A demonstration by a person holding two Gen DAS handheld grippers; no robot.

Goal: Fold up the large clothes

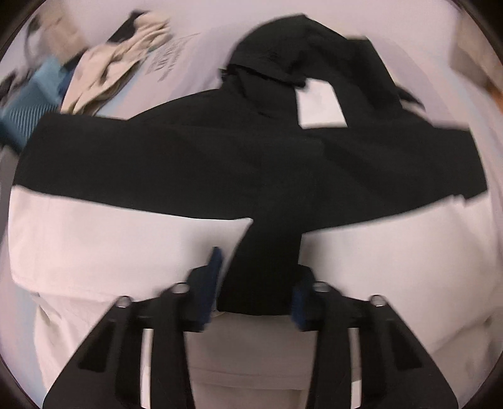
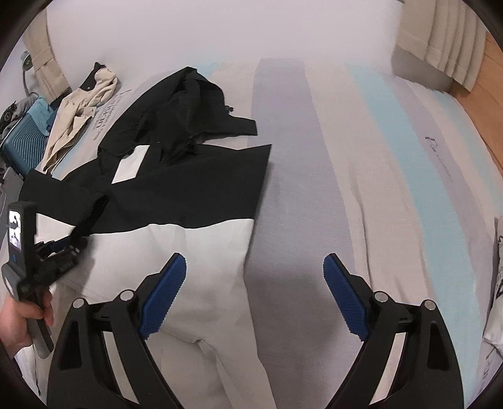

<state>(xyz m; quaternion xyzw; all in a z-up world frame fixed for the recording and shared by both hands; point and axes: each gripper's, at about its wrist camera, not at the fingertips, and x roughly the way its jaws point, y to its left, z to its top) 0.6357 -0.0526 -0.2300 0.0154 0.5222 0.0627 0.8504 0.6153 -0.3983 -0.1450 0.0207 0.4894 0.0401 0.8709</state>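
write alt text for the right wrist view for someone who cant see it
The right gripper hangs open and empty above a black-and-white jacket spread on a striped bed. At the far left, the left gripper, held in a hand, pinches a black sleeve. A beige garment and a blue suitcase sit beyond.

You've got a bed (image 2: 361,176) with striped grey, cream and light-blue bedding, plain white wall (image 2: 220,28) behind, beige curtains (image 2: 446,41) at both corners, wooden floor (image 2: 484,103) on right
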